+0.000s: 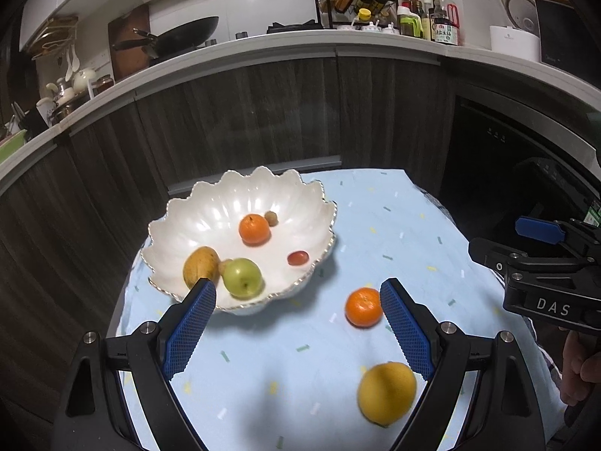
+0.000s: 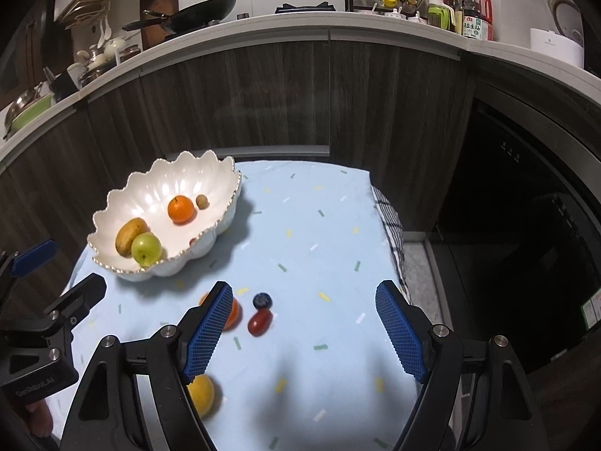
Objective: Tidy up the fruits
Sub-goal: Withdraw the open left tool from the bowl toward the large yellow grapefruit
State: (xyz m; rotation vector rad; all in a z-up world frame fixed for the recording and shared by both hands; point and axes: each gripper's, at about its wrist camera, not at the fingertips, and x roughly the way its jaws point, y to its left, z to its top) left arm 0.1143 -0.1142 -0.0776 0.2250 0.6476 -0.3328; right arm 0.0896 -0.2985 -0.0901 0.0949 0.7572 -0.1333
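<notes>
We see a small worktop [image 1: 375, 225] covered with a light blue cloth [image 2: 319, 233] that has small coloured marks, and behind it dark wooden cabinets [image 1: 244, 112] under a kitchen counter [image 2: 263, 22]. On the far left of the cloth stands a white scalloped bowl [image 1: 210, 203] with a thin golden rim. Inside the bowl lie an orange mandarin [image 1: 254, 229], a small brown round fruit [image 1: 270, 218] just beside it, a small red tomato [image 1: 298, 258], a green pear [image 1: 243, 277] and a yellow-brown fruit [image 1: 199, 265] touching the pear. Outside the bowl, on the near part of the cloth, there is a second mandarin [image 1: 363, 307], and nearer to us a yellow lemon [image 1: 387, 392]. In the right wrist view we see also a dark blueberry [image 2: 262, 300] and a red cherry tomato [image 2: 260, 321] touching each other, just right of that second mandarin. The left gripper [image 1: 298, 302] hangs above the near edge of the bowl with its blue fingers [image 1: 191, 332] spread wide, and nothing is between them; the second mandarin is just beside its right finger. The right gripper [image 2: 304, 306] hangs above the cloth, its fingers [image 2: 402, 332] also spread and empty, with the blueberry and the cherry tomato lying below the gap near its left finger.
</notes>
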